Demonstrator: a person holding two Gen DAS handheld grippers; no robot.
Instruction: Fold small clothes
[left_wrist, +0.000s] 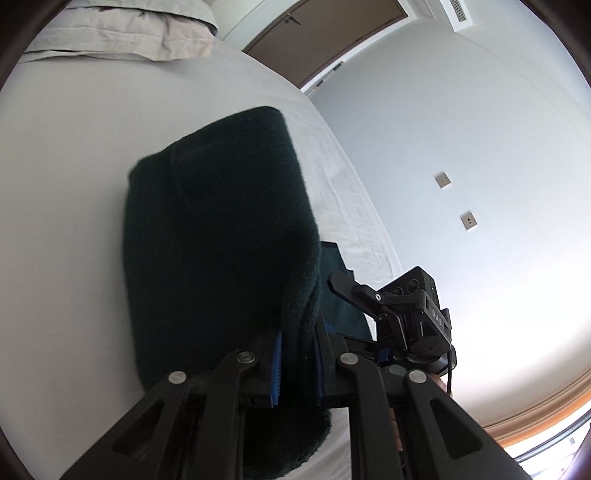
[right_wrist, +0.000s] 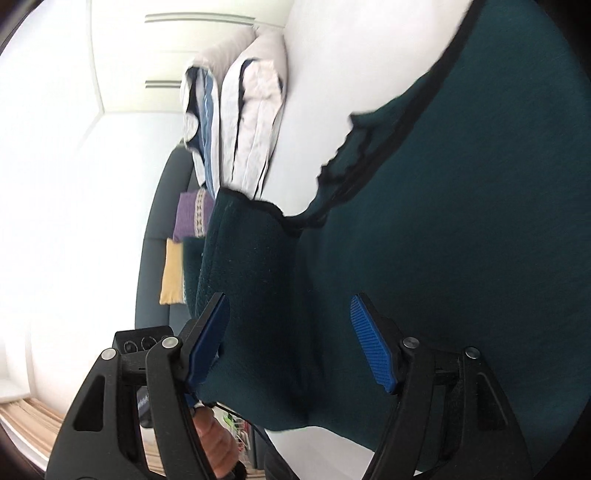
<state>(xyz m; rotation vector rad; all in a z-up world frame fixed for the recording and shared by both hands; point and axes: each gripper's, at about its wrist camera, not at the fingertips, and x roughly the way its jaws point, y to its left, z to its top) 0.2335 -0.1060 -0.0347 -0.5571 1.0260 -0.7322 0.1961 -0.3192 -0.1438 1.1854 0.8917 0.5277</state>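
A dark green garment lies on the white bed sheet. My left gripper is shut on a bunched fold of it, blue pads pressing the cloth from both sides. The right gripper's black body shows just to the right of the garment in the left wrist view. In the right wrist view the same garment fills the right half, with a dark trimmed edge and a folded flap. My right gripper is open, its blue pads standing apart above the cloth.
Pillows lie at the head of the bed; they also show in the right wrist view. Purple and yellow folded clothes sit on a dark sofa beside the bed. A wall with sockets and a door stand beyond.
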